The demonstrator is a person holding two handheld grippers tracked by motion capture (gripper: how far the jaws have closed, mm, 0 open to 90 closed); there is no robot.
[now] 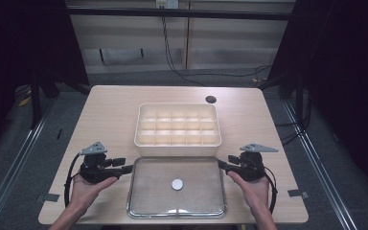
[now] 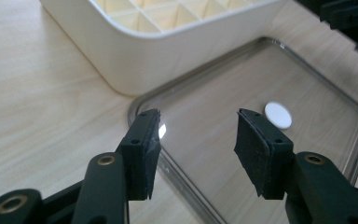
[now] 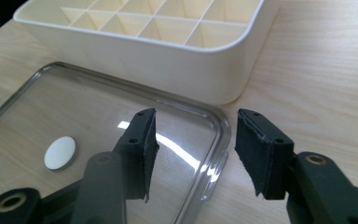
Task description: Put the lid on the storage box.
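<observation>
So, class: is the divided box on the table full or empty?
Empty. Every compartment of the white divided box that shows has a bare floor, in the high view and both gripper views.

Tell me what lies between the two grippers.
Between the left gripper and right gripper lies the clear tray, holding one white disc, as the high view shows.

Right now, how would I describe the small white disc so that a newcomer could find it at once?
Start from the cream divided box in the middle of the wooden table. Just in front of it, nearer the person, lies a clear flat lid with rounded corners. The white disc sits near the lid's centre: the one small, round, opaque thing there.
</observation>
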